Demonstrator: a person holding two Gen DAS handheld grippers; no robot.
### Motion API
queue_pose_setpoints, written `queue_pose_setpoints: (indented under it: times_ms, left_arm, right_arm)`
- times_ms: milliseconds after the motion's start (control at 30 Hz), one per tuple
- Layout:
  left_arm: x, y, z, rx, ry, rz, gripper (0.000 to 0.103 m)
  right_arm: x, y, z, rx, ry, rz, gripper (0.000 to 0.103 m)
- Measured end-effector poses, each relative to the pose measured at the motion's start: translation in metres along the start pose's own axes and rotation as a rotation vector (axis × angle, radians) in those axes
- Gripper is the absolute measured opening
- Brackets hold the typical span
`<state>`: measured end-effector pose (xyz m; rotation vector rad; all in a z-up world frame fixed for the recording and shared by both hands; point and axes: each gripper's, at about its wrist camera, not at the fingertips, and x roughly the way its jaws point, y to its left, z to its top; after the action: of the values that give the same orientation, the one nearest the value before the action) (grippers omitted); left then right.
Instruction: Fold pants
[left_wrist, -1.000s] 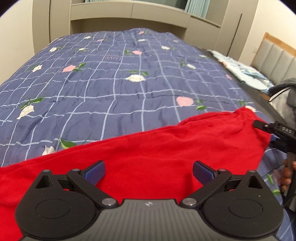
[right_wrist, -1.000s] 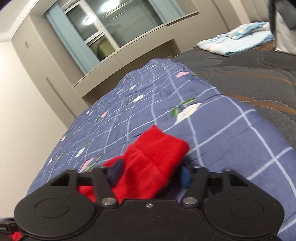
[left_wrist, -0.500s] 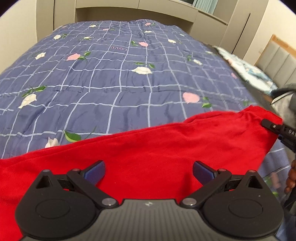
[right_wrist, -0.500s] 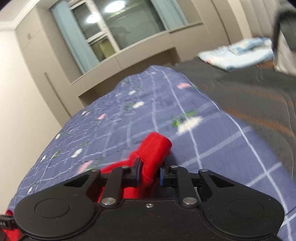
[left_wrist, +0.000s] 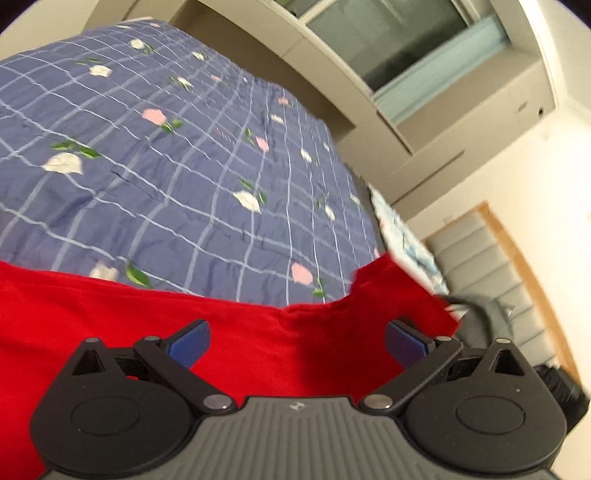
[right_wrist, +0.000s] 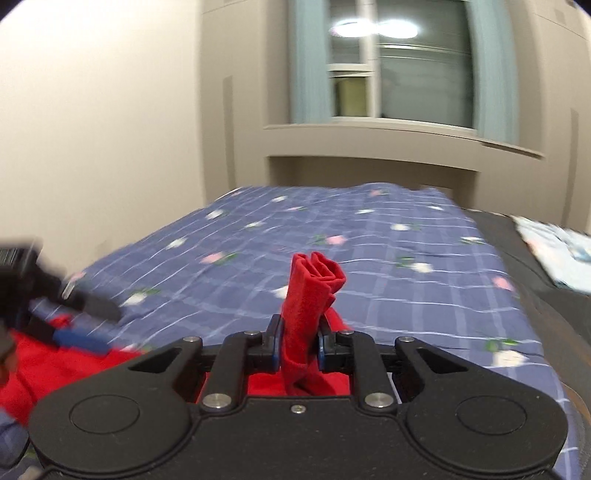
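Observation:
Red pants (left_wrist: 155, 332) lie across the near part of a blue checked bedspread (left_wrist: 166, 177). My left gripper (left_wrist: 295, 341) is open, its blue-padded fingers wide apart over the red cloth, holding nothing. My right gripper (right_wrist: 297, 343) is shut on a bunched end of the red pants (right_wrist: 310, 291), which sticks up between the jaws. The left gripper shows blurred at the left edge of the right wrist view (right_wrist: 55, 302), above more red cloth (right_wrist: 55, 365).
The bedspread (right_wrist: 369, 258) covers the bed up to a beige wall unit and window (right_wrist: 388, 74). A dark quilt with a pale folded cloth (right_wrist: 554, 254) lies to the right. A padded headboard (left_wrist: 491, 280) stands at the right.
My right gripper closed on the end of the pants and lifted it, swinging to face the window. My left gripper tilted and turned; it stays open over the cloth.

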<state>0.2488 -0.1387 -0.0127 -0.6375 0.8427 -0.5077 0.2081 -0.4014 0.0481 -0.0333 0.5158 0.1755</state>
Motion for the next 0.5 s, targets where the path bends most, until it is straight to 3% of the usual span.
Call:
queue_pose_setpoints:
  times_ms: [167, 333, 400, 500]
  left_arm:
    - [-0.019, 0.03, -0.003, -0.046, -0.022, 0.047, 0.102]
    - [-0.022, 0.054, -0.008, -0.066, -0.003, 0.084, 0.102]
    - [-0.022, 0.06, -0.01, -0.063, 0.01, 0.086, 0.102]
    - [-0.016, 0.063, -0.014, -0.063, 0.033, 0.085, 0.102]
  right_arm:
    - [0.015, 0.088, -0.027, -0.201, 0.071, -0.012, 0.018]
    - [0.031, 0.14, -0.066, -0.345, 0.136, -0.018, 0.02]
    - [0.033, 0.148, -0.074, -0.361, 0.151, -0.011, 0.024]
    - [0.028, 0.147, -0.076, -0.337, 0.15, 0.03, 0.053]
